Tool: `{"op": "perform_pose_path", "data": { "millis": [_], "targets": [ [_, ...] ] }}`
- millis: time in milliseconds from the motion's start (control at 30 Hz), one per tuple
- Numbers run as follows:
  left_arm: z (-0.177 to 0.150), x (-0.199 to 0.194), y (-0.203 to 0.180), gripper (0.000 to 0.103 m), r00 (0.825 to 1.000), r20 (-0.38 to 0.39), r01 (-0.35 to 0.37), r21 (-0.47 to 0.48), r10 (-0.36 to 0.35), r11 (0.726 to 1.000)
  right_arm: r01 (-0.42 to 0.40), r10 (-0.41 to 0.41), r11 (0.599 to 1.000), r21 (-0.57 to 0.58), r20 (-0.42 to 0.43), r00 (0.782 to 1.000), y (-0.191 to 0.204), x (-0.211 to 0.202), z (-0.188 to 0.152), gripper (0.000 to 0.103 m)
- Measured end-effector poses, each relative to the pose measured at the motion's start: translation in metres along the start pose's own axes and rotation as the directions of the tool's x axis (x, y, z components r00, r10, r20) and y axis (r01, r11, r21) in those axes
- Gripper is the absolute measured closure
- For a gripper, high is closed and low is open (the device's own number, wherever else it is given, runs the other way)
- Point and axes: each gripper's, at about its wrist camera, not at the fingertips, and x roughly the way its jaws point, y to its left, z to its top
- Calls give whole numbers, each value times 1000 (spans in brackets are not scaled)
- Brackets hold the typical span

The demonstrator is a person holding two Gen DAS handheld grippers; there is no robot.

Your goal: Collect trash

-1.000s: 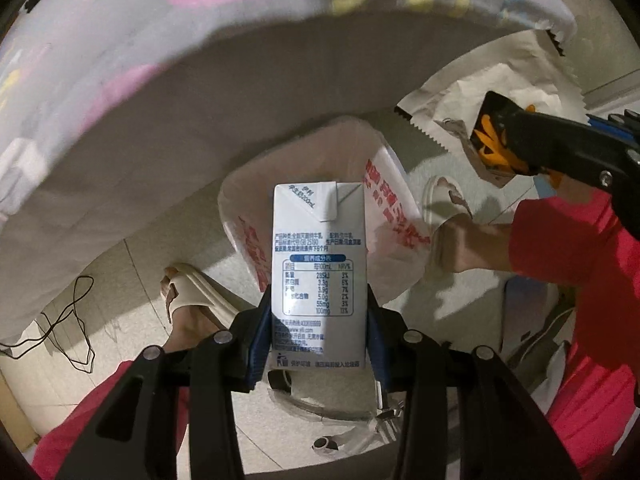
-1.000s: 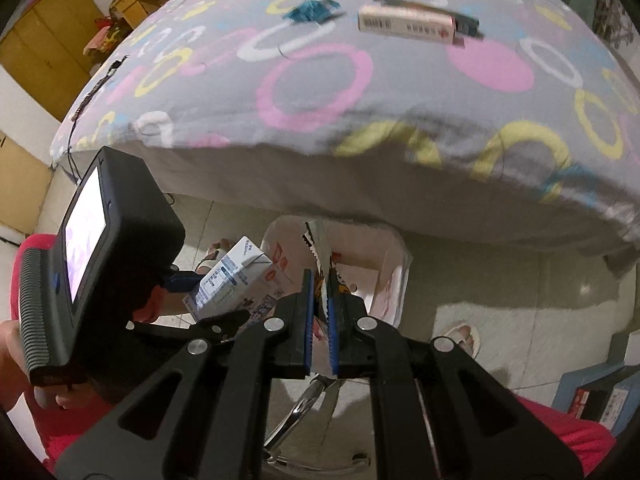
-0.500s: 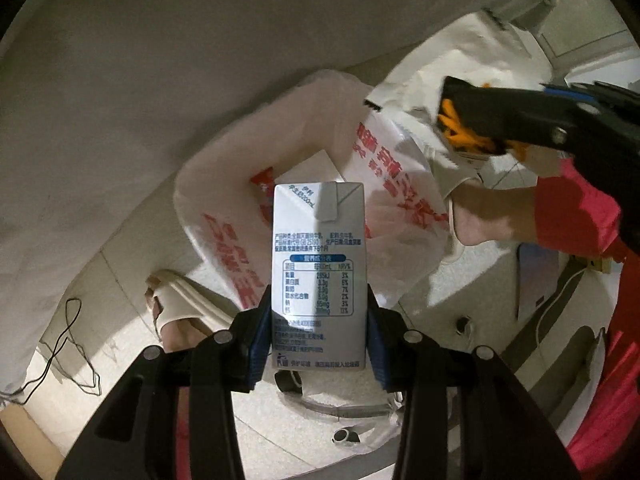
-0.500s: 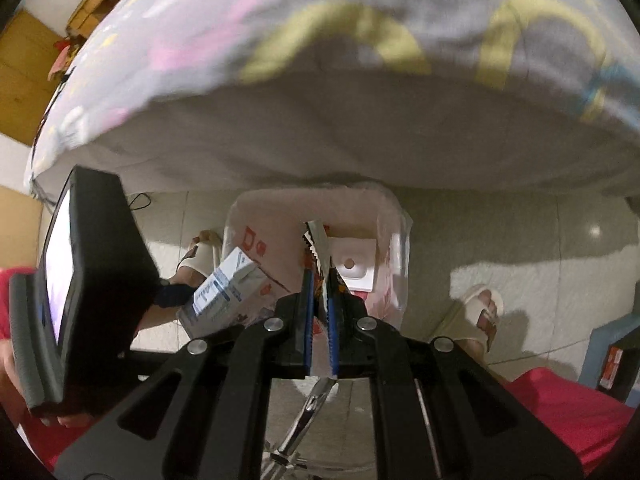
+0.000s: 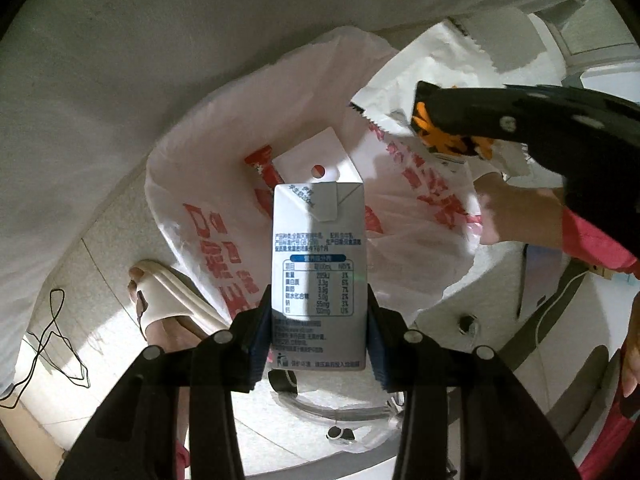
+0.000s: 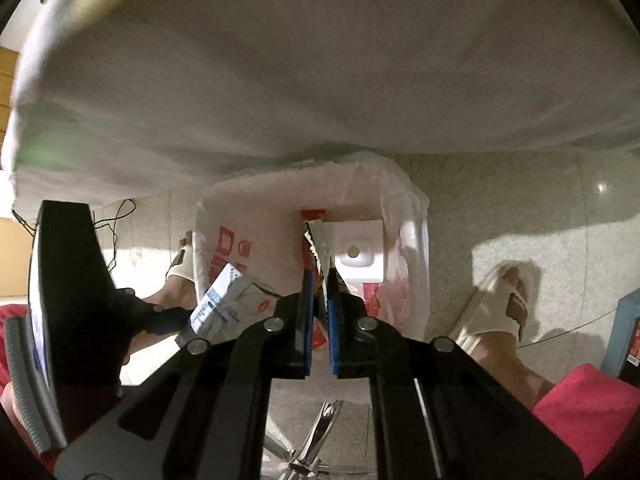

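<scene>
My left gripper (image 5: 318, 332) is shut on a white milk carton (image 5: 319, 264) with blue print, held upright over the mouth of a bin lined with a white plastic bag (image 5: 208, 216) printed in red. My right gripper (image 6: 319, 300) is shut on a torn snack wrapper (image 6: 318, 248), silver inside with orange print, also above the bag (image 6: 404, 264). In the left wrist view the wrapper (image 5: 432, 76) hangs at the upper right from the right gripper's fingers (image 5: 452, 120). The carton (image 6: 222, 304) shows at the left in the right wrist view. A white card (image 5: 312, 160) and a red wrapper (image 5: 266, 166) lie inside the bag.
The bed's hanging sheet (image 6: 320, 80) fills the top of both views, just behind the bin. A person's feet in white sandals (image 6: 500, 304) (image 5: 168, 300) stand either side of the bin on the tiled floor. A black cable (image 5: 52, 340) lies at left; a chair base (image 5: 340, 408) is below.
Both grippers have dropped toward the bag with their loads. The bed top has left the view and the bag's opening, with the card and red wrapper inside, now shows larger.
</scene>
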Motion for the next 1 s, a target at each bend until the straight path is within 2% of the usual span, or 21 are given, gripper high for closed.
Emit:
{"op": "perform_pose_path", "data": {
  "millis": [800,900,933,1000],
  "targets": [
    [10,20,14,62,998,-38,46,-44,-48,998,-8,13,998,57,-86,996,-7,44,8,96],
    [11,20,18,59,998,-39,55,-64,-57,996,-13,18,998,61,-88,996,-9,46,8,95],
    [12,20,20,51,998,-37,55,-73,-58,996,-9,14,998,59,-87,996,-9,46,8,94],
    [12,20,22,45,997,-29,63,-86,-65,994,-3,8,998,59,-85,996,-10,46,8,82]
  ]
}}
